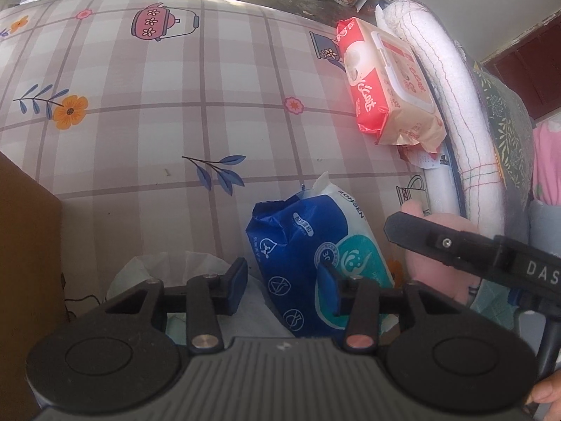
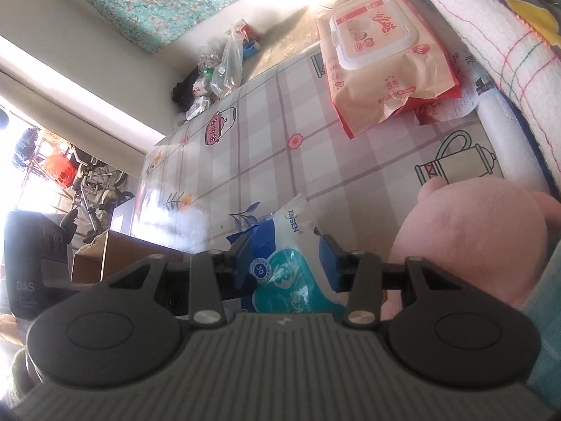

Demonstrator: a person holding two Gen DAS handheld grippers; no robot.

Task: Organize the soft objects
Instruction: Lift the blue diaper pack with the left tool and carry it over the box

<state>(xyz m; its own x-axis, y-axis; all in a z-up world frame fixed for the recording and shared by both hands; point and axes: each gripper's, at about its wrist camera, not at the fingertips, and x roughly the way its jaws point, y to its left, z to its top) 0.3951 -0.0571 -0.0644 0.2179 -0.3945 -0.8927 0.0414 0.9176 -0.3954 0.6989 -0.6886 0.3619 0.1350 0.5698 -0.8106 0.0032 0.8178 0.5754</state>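
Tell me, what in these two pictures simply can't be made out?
- Pink plush toy: right wrist view, cut by the edge, face unseen.
- Blue-and-teal tissue pack: left wrist view, near end behind the left gripper.
- White printed paper under the red-and-beige wet-wipe pack: mostly covered.
- Brown cardboard box: contents out of frame.

Two wipe packs are lying on the checked desk (image 1: 147, 112): one blue-and-teal pack (image 1: 308, 245) toward the near edge, one red-and-beige pack (image 1: 385, 80) with a white flip lid toward the far right edge. One pink plush toy (image 2: 470, 238) is sitting at the right edge. One white rolled towel (image 1: 452, 80) is running along that edge. One brown cardboard box (image 1: 24, 231) is showing at the left edge. One crumpled white bag (image 1: 168, 270) is lying nearest.
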